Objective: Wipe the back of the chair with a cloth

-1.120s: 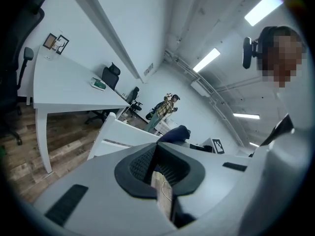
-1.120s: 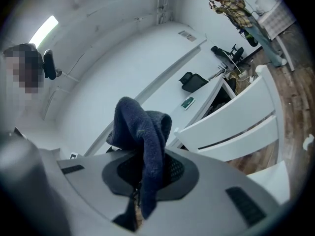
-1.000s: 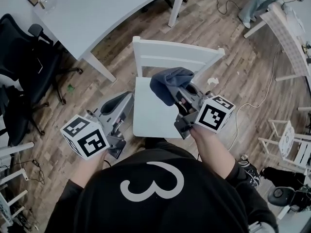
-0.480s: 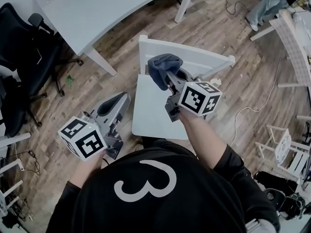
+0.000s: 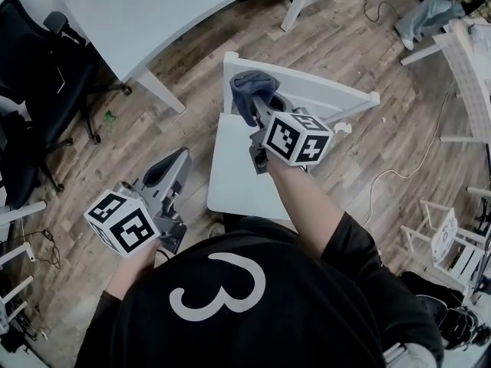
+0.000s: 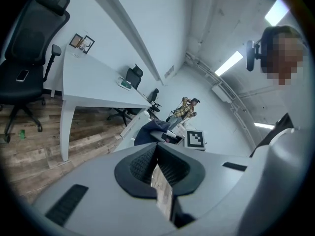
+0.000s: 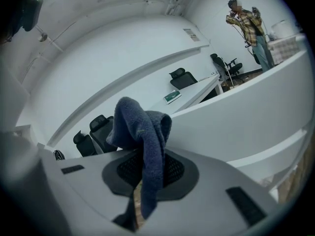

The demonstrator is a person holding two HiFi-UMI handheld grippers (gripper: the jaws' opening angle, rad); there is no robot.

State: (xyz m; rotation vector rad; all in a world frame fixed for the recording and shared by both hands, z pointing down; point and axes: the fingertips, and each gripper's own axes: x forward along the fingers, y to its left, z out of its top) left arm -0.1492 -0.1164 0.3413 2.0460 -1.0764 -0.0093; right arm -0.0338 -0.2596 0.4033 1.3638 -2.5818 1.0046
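While left gripper [image 6: 156, 161] sits closed, right gripper [image 5: 259, 107] pinches cloth [image 5: 247, 90], seemingly touching chair back [image 5: 326, 92].

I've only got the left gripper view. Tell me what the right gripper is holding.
Observer: The right gripper is shut on a dark blue cloth, and the fabric bunches above its jaws.
Operator: Give me where that cloth sits on the chair.
Observer: In the head view it's at the left end of the white chair's backrest, by the top rail's corner. I can't confirm contact.
Operator: Now my own gripper's position.
Observer: The left gripper hangs over the wood floor, left of the seat.
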